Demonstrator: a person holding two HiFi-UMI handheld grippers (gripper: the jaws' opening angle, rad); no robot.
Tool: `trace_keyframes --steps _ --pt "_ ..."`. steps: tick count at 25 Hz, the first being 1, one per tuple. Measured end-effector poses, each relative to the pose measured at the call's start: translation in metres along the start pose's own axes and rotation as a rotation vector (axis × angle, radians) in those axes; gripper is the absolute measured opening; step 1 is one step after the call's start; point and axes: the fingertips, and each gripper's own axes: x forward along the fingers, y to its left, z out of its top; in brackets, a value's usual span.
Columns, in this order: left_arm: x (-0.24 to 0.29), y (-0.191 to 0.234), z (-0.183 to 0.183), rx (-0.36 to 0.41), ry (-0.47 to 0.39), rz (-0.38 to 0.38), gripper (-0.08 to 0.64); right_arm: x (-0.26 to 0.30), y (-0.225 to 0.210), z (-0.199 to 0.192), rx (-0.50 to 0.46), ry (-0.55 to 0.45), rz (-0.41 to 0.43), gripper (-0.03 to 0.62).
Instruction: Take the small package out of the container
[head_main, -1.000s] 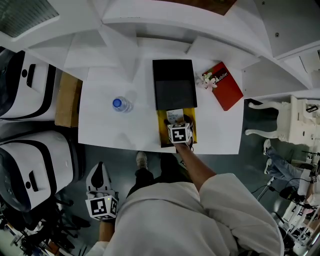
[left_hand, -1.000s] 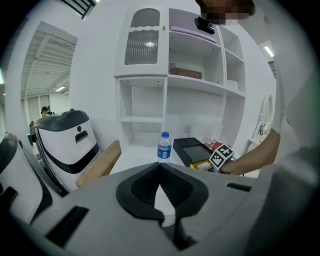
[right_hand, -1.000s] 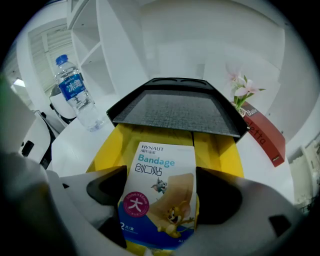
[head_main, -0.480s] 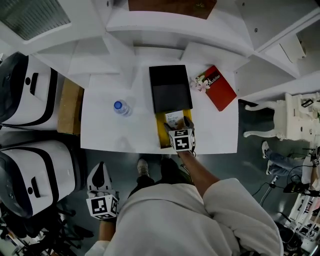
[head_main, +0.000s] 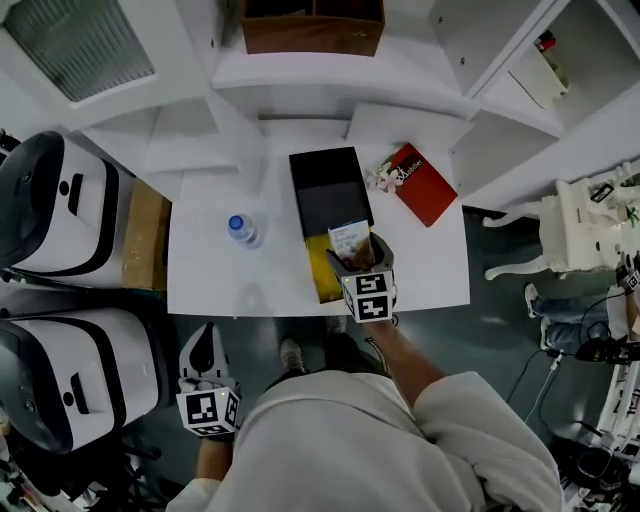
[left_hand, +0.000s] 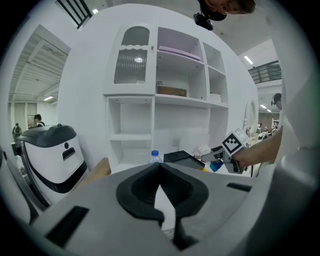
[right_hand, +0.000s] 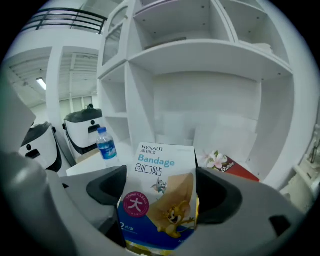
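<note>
1. Above the yellow container, the right gripper had risen compared with one second before, clamped on the small package; the taking-out seemed nearly finished.
2. Only the right gripper view showed the package's "Bandage" print.
3. Off the table, the left gripper hung empty, jaws pressed together.
</note>
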Motion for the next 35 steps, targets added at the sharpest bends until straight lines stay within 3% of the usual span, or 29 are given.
trace_keyframes --steps 10,35 --pt "-0.005 -0.014 0.015 0.051 -0.04 -0.073 0.008 -0.074 0.002 0.074 -0.017 -0.24 -0.047 0.419" --pt "-0.005 -0.027 0.027 0.087 -0.069 -0.117 0.008 -0.151 0.006 0.144 -0.081 -0.49 -0.094 0.419"
